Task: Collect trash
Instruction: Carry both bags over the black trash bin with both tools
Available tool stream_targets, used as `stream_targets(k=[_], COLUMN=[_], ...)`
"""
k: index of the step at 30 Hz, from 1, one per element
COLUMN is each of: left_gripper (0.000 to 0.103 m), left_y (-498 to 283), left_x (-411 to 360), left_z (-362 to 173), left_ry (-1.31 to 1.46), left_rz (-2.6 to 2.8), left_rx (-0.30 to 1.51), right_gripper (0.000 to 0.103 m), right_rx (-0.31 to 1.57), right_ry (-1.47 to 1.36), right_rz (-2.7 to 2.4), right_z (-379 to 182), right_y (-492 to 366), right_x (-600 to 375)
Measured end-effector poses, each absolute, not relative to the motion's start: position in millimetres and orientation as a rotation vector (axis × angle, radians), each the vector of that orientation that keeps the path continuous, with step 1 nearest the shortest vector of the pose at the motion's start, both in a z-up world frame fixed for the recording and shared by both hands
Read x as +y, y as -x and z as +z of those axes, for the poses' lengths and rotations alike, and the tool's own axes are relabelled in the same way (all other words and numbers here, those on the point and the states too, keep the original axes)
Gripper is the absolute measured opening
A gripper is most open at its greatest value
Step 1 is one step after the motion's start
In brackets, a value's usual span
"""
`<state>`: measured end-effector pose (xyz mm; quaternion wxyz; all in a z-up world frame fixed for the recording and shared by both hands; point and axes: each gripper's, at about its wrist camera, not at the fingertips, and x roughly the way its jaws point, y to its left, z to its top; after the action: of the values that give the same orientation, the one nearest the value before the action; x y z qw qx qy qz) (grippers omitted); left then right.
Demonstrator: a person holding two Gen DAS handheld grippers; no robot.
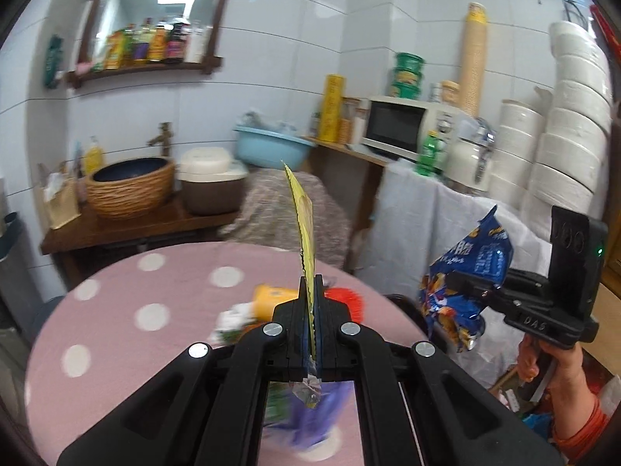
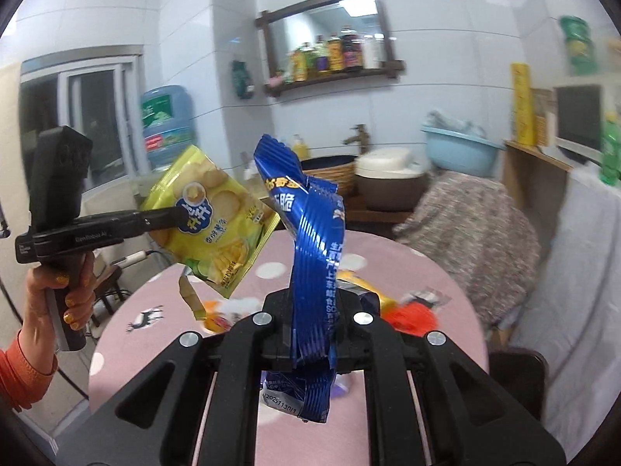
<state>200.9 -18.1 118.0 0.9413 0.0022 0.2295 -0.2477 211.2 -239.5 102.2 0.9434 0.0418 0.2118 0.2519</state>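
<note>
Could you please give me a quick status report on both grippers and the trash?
Left hand-held gripper shut on yellow chip bag. Right hand-held gripper shut on blue snack bag. Both bags above pink table; more wrappers there.

- The left gripper [image 1: 310, 295] has its jaws pressed together on the yellow chip bag [image 1: 302, 217], which stands on edge toward 12 o'clock.
- The right gripper [image 2: 314, 310] has its jaws clamped on the crumpled blue snack bag [image 2: 310, 233].
- The left hand [image 2: 64, 291], in an orange sleeve, wraps its gripper's handle at 9 o'clock.
- The right hand [image 1: 551, 361] grasps its handle at 4 o'clock in the left wrist view.
</note>
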Motion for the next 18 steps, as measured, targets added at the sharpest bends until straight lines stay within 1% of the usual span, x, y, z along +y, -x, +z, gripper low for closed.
stream_targets(k=[5, 10, 15, 18], left_gripper=[0.003, 0.003, 0.003, 0.003], left_y=[-221.2, -233.2, -241.7, -254.9], left_x=[-108.4, -177.5, -230.2, -262.9], left_z=[100.3, 80.2, 57.8, 39.9], left_ry=[-0.04, -0.05, -0.081, -0.11], left_rz=[-0.664, -0.748, -0.796, -0.796], left_rx=[0.525, 0.571, 0.62, 0.665], right_gripper=[0.011, 0.011, 0.011, 0.011], right_rx=[0.472, 0.544, 0.644, 0.712], right_ry=[-0.142, -0.221, -0.264, -0.323], right_rz=[0.329, 0.15, 0.048, 0.014], right_z=[69.3, 25.3, -32.4, -75.7], right_y=[-199.5, -196.3, -207.1, -228.5], right_x=[-318.3, -384.7, -423.6, -439.2])
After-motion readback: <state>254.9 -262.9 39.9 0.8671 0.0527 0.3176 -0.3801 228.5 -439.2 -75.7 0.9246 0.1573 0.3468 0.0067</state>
